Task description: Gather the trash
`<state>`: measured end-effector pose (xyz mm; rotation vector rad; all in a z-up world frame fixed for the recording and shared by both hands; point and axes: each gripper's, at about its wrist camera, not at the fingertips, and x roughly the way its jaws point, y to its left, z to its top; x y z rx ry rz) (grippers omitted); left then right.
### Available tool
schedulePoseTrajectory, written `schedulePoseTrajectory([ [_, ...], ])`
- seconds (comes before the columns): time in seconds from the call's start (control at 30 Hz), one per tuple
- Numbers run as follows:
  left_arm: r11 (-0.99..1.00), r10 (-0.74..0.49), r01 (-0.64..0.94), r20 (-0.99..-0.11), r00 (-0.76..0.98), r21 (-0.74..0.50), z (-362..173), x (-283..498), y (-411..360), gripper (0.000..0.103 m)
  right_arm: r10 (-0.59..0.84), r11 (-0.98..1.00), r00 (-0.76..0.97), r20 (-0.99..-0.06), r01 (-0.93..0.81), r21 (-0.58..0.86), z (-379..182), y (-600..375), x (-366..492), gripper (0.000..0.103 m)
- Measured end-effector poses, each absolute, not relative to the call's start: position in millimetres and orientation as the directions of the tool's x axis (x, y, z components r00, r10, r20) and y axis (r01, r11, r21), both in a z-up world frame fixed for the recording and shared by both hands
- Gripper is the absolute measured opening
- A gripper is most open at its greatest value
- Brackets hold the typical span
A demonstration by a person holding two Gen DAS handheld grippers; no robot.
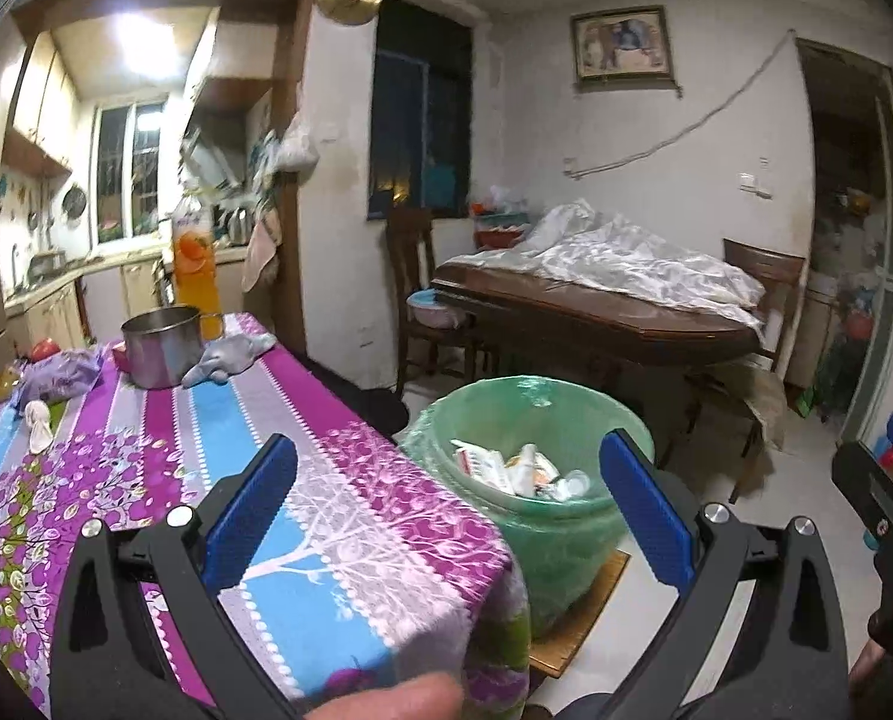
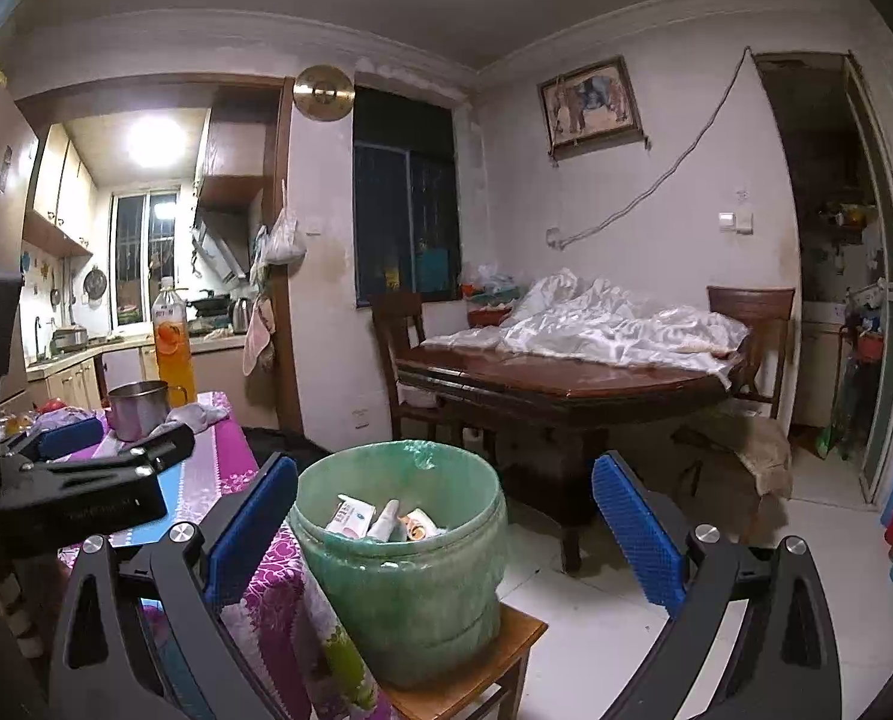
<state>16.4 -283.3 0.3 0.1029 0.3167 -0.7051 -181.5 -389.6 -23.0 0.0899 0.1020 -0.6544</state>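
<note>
1. Both grippers empty: left gripper (image 1: 446, 498) spread wide over the table corner, right gripper (image 2: 443, 516) spread wide, framing the trash bin (image 2: 404, 588) at lower centre of its view.
2. Bin lined in green, perched on a wooden stool (image 2: 476, 678) just beside the tablecloth (image 1: 146, 432); wrappers (image 2: 380, 519) already inside.
3. Likely next: back to the table for leftovers, such as the white scrap (image 1: 38, 423) at left of the left view.
4. Approach low and level, pads either side of the scrap, closing gently to avoid bunching cloth.
5. Steer clear of the pot (image 1: 161, 348) and bottle (image 1: 193, 276).
6. Release only directly above the bin's mouth.
</note>
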Motion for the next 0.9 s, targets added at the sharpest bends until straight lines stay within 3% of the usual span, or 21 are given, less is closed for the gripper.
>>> schedulePoseTrajectory([
  [0.27, 0.736, -0.651, 0.677, -0.263, 0.712, 0.01, -8.6, -11.5, -280.3, 0.097, -0.634, 0.771, 0.771, -0.056, 0.636, 0.032, -27.8, -375.0, -221.1, 0.098],
  [0.9, 0.714, -0.683, 0.7, -0.212, 0.699, 0.007, -14.0, -36.4, -270.3, 0.097, -0.675, 0.735, 0.736, -0.048, 0.676, 0.041, -46.3, -386.9, -230.1, 0.098],
])
